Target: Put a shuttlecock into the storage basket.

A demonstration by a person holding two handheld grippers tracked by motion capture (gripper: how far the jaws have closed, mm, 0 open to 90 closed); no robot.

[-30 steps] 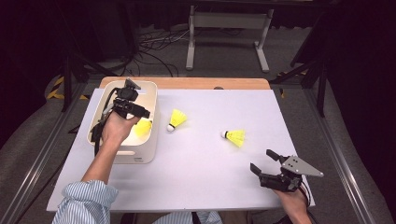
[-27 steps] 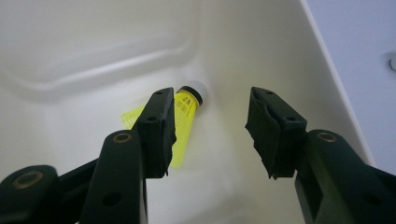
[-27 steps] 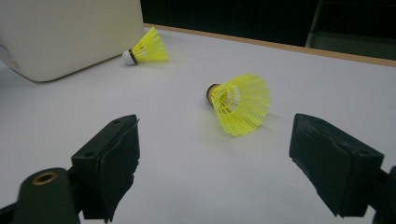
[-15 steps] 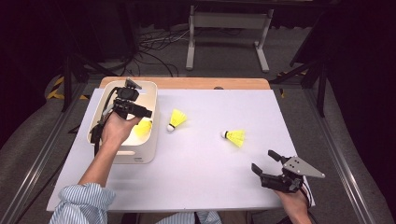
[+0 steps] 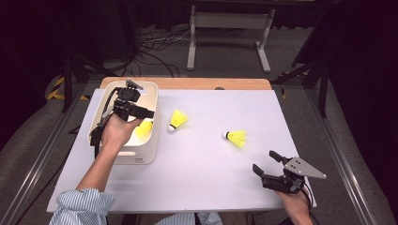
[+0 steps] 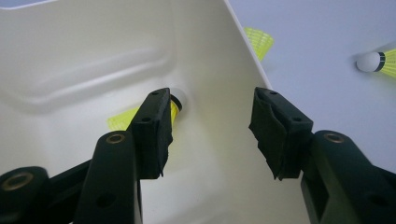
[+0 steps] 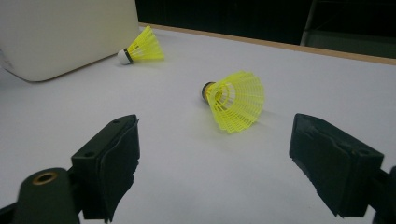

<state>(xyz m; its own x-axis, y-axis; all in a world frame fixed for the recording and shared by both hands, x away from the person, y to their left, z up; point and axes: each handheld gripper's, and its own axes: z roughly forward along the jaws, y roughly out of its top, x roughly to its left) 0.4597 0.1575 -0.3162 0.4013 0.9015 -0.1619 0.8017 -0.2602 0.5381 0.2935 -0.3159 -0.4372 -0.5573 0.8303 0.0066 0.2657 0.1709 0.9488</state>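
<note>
A white bin (image 5: 141, 157) stands at the table's left, and a yellow shuttlecock (image 5: 144, 127) lies inside it. My left gripper (image 5: 149, 112) hovers over the bin, open. In the left gripper view (image 6: 210, 126) its jaws have just been closing a little with nothing between them. That shuttlecock (image 6: 119, 122) lies on the bin floor (image 6: 93, 46), partly behind one jaw. A second shuttlecock (image 5: 177, 119) lies just right of the bin. A third shuttlecock (image 5: 236, 137) lies farther right. My right gripper (image 5: 267, 161) rests open near the front right edge, facing the third shuttlecock (image 7: 236, 100).
The white table top (image 5: 206, 187) has a wooden strip (image 5: 187, 83) along its far edge. Beyond it stand a metal frame (image 5: 230, 23) and cables on the floor. In the right gripper view the bin (image 7: 60, 32) and the second shuttlecock (image 7: 140, 46) sit far left.
</note>
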